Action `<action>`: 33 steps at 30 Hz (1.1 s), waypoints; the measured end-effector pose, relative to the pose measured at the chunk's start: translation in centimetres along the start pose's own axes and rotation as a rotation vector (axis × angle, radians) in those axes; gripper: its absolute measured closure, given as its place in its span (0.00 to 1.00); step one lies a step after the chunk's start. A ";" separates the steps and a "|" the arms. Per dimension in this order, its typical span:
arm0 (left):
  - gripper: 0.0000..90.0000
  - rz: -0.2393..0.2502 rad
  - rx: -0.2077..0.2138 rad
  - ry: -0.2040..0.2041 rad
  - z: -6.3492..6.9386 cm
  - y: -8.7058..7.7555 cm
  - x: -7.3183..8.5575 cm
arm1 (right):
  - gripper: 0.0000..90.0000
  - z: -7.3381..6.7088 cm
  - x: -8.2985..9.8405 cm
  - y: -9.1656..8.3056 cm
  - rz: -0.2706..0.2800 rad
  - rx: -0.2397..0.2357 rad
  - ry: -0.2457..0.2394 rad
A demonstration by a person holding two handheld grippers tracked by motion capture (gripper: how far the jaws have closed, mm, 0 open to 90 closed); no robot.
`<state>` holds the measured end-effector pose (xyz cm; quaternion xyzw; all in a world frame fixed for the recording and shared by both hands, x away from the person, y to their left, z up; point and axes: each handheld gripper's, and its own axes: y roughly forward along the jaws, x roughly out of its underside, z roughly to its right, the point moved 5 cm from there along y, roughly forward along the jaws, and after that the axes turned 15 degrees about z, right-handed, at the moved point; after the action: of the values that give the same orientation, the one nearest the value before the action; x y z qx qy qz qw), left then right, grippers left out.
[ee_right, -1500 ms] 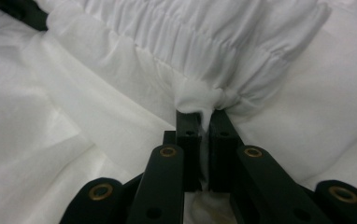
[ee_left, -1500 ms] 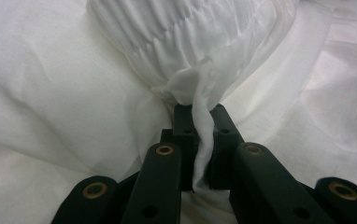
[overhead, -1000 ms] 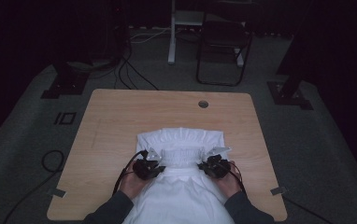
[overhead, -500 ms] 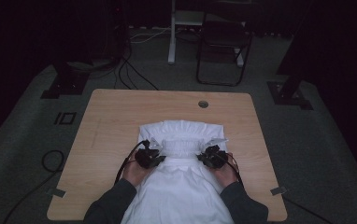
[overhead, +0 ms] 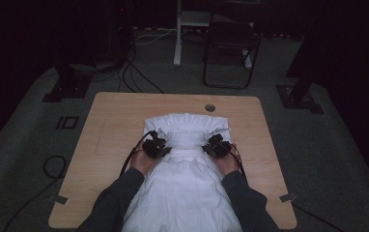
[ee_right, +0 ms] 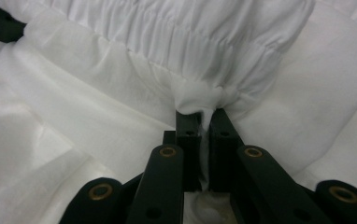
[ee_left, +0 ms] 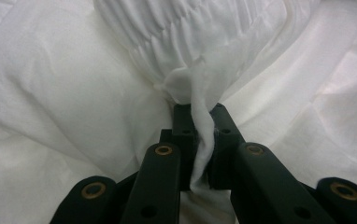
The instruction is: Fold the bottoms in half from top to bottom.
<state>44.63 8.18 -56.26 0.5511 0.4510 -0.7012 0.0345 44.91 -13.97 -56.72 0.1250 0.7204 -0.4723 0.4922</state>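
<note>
Wooden table, centre frame. White garment lies lower centre, gathered band toward frame top. Left gripper and right gripper each clenched on pinched fabric. Advice: move both hands evenly, keep fold edge straight, lay flat before releasing.

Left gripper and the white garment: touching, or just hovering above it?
Touching. In the left gripper view the left gripper has its jaws shut on a pinched fold of the white garment.
</note>
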 end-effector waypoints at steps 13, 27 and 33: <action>0.93 -0.056 -0.104 -0.014 -4.3 3.3 -2.8 | 0.94 2.9 -3.5 4.5 -0.005 0.091 0.048; 0.97 0.222 -0.045 -0.107 -4.8 -3.7 -7.1 | 0.95 3.2 -7.8 -0.7 0.240 -0.033 0.132; 0.96 0.358 0.006 -0.034 -1.0 -9.9 -9.1 | 0.95 0.9 -10.5 -7.6 0.363 -0.082 -0.017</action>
<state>43.53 10.62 -43.09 0.6107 0.3429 -0.6945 0.1649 45.65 -15.62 -43.84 0.2290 0.7006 -0.3469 0.5799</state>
